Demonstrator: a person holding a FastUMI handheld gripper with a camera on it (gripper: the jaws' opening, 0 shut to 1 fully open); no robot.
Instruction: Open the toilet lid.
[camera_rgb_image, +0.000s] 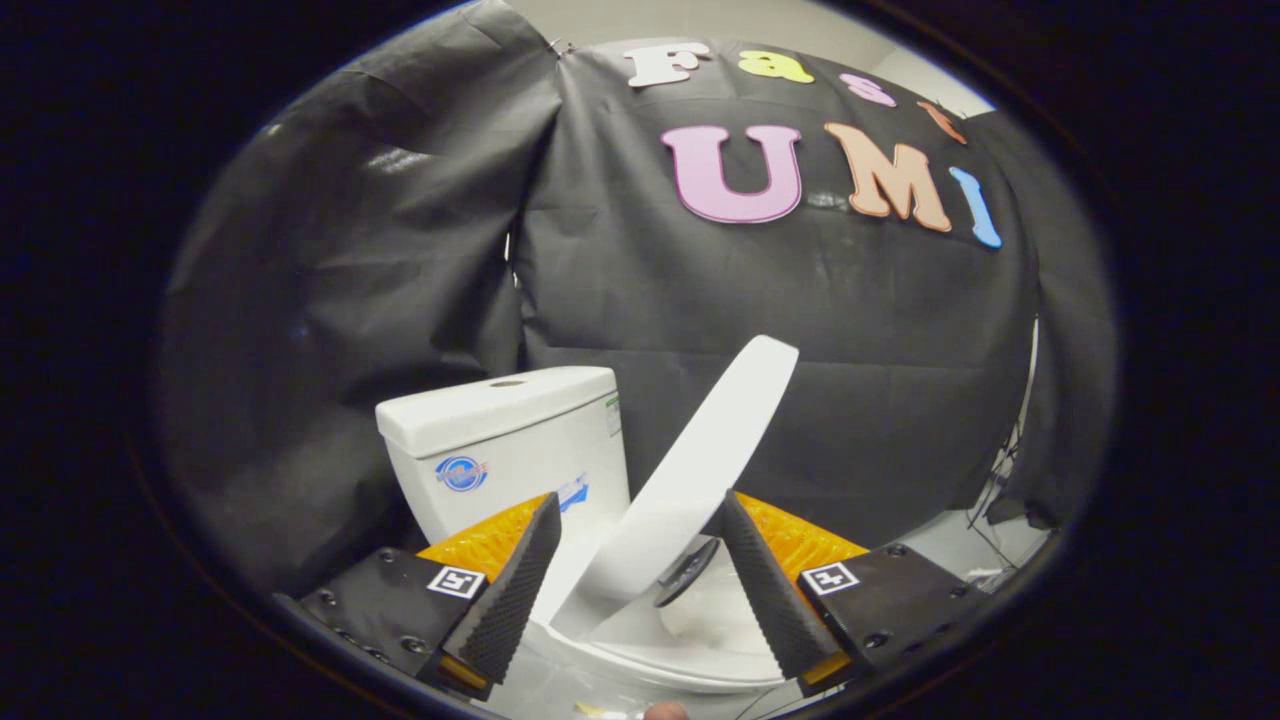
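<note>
The white toilet lid (720, 430) stands half raised, tilted up and away to the right. It rises between the fingers of my gripper (638, 500). The jaws are apart. The right finger (765, 590) touches the lid's edge, and a gap shows between the left finger (515, 590) and the lid. A round black bumper (688, 570) shows on the lid's underside. Below the fingers lies the white seat and bowl rim (680, 665). The white tank (500, 440) stands behind the left finger.
Black cloth walls close in behind and to the left of the toilet. Some cables (1000, 470) hang at the cloth's right end over a pale floor. A person's fingertip (665, 712) shows just below the bowl.
</note>
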